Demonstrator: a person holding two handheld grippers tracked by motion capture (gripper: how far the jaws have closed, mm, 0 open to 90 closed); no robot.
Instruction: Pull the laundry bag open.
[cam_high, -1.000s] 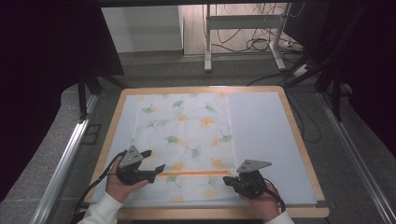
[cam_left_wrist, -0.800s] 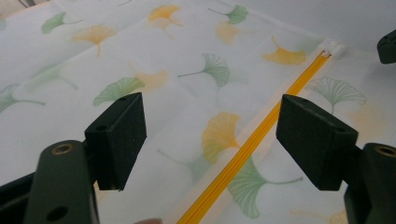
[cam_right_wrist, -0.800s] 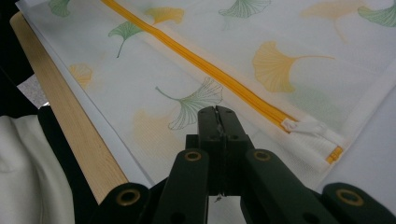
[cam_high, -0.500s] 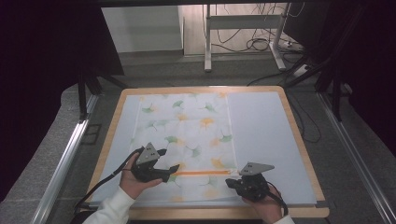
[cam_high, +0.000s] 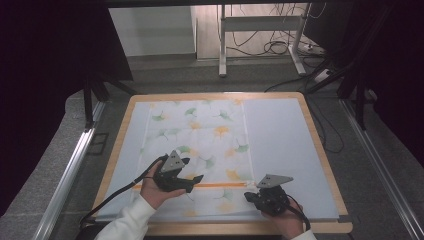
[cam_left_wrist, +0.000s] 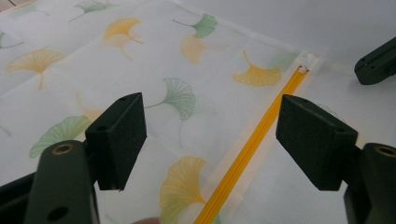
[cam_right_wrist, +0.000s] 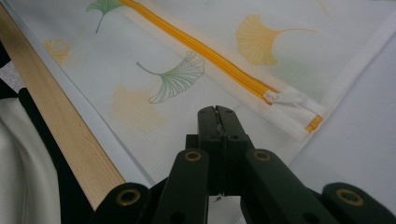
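A white cloth bag (cam_high: 200, 135) printed with ginkgo leaves lies flat on the mat, an orange zipper (cam_high: 220, 184) running across its near end. My left gripper (cam_high: 196, 181) points right along the zipper. In the left gripper view it (cam_left_wrist: 212, 123) stands open, low over the cloth, with the zipper (cam_left_wrist: 252, 144) passing between the jaws untouched. My right gripper (cam_high: 248, 196) sits at the zipper's right end. Its jaws (cam_right_wrist: 217, 114) are shut, tips down on the cloth just short of the white zipper pull (cam_right_wrist: 286, 99). Whether fabric is pinched between them I cannot tell.
A pale blue mat (cam_high: 280, 140) covers the wooden-framed table (cam_high: 320, 150). The near wooden edge (cam_right_wrist: 60, 126) runs close beside the right gripper. Metal rails, dark stands and cables lie on the floor beyond.
My left gripper has slid right along the zipper toward the right gripper. The right gripper has stayed put, jaws still shut.
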